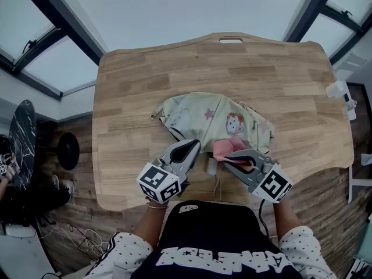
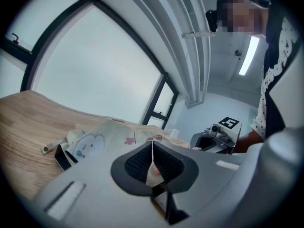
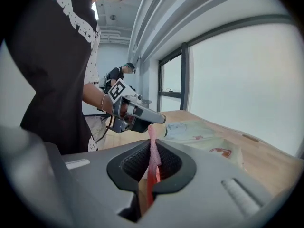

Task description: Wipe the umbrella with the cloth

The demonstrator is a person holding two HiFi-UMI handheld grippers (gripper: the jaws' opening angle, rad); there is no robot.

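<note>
Umbrella (image 1: 203, 118) fabric lies collapsed at the centre of the head view, on the wooden table (image 1: 279, 80). Its pale canopy with cartoon prints is bunched in loose folds, not stretched open. That slackness is probably the reason for the two-handed arrangement, since loose cloth would slide and rumple under a wipe unless something pins it.

The left gripper (image 1: 192, 147) sits at the lower centre of the frame, slightly left, at the near edge of the canopy. Its jaws are closed together on a thin fold of the fabric, and its own view shows a cream sliver pinched between the ribbed pads. Held low and close to level, it reads as an anchor that gives the other hand something taut to work against.

The right gripper (image 1: 231, 158) is just to the right of it. Its jaws are clamped on the pink cloth (image 1: 228, 146), which stands as a narrow strip between the pads in the right gripper view. In the head view the cloth bulges out past the tips onto the canopy (so the soft end, not the hard jaws, would meet the fabric).

Both tips are close together at the umbrella's lower right part, so the wiping seems to concern that patch. The folds towards the upper left of the canopy would likely need a fresh grip to be reached.
</note>
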